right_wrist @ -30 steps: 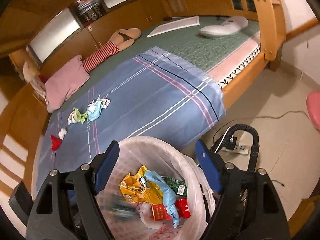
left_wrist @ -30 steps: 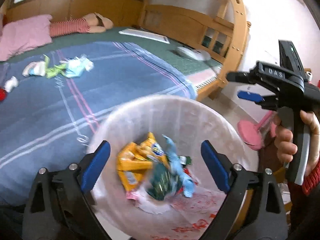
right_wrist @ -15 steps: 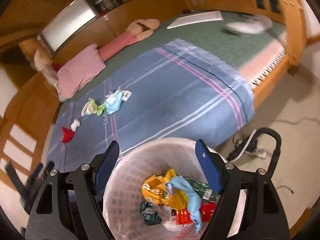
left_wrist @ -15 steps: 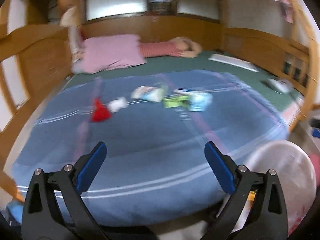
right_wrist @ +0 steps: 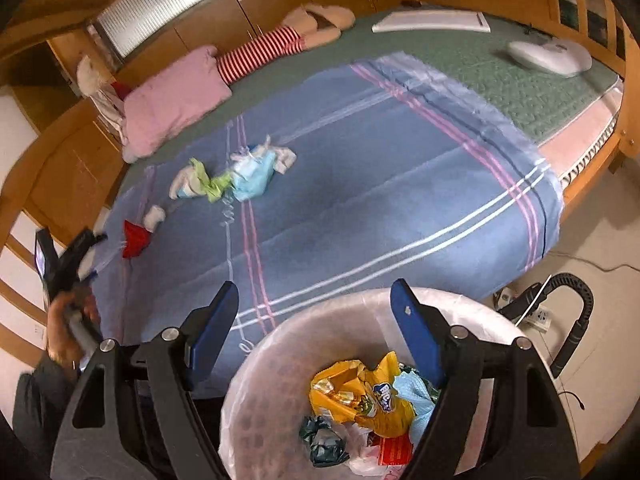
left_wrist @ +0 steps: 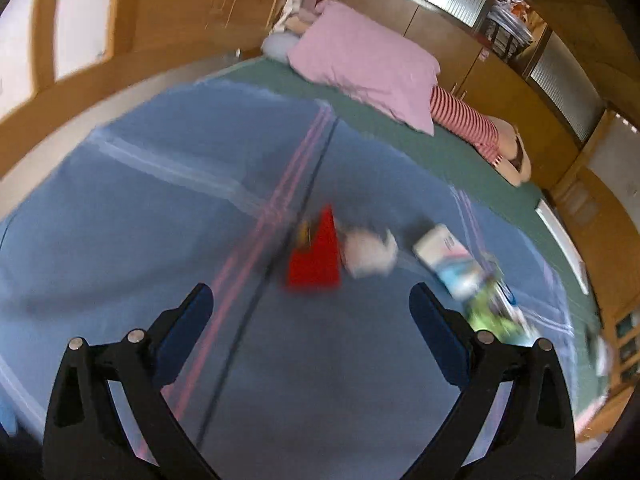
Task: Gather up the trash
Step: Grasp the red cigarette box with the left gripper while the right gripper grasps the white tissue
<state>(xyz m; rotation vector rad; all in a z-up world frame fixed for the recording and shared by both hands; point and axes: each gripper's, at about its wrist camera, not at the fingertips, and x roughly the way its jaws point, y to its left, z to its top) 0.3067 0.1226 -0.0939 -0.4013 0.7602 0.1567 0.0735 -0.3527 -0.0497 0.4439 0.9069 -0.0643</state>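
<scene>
Left gripper (left_wrist: 310,318): jaws wide, nothing between them; it points down at the blanket, with the red wrapper just beyond the gap. In the right wrist view it shows blurred at the left edge (right_wrist: 66,258), gripped by a hand (right_wrist: 66,330) in a dark sleeve.
Right gripper (right_wrist: 314,330): jaws wide, nothing between them; it hangs over the near rim of the bin.
Bed: blue blanket (right_wrist: 380,184) with white and pink stripes, spread over a green cover (right_wrist: 500,76).
Red wrapper (left_wrist: 316,258): flat on the blanket, left part of the bed; blurred in the left wrist view.
White wad (left_wrist: 368,254): just right of the red wrapper, touching or nearly so; too blurred to tell which.
Blue-white packet (left_wrist: 450,264): right of the wad, on the blanket.
Green wrapper (left_wrist: 494,314): just past the blue-white packet, beside the right finger of the left gripper.
Same trash, right wrist view: red wrapper (right_wrist: 135,238) and wad (right_wrist: 154,216) at the left, a green, white and light blue cluster (right_wrist: 232,174) farther in, mid-blanket.
Bin (right_wrist: 288,344): white, lined with a clear bag, on the floor against the near edge of the bed.
Bin contents: yellow bag (right_wrist: 360,398), light blue tissue (right_wrist: 416,394), dark green wrapper (right_wrist: 324,440), red packet (right_wrist: 394,450).
Pillow (left_wrist: 366,66): pink, at the far end of the bed, beside a striped doll (left_wrist: 476,130).
Floor: power strip (right_wrist: 532,314) with cables, right of the bin.
</scene>
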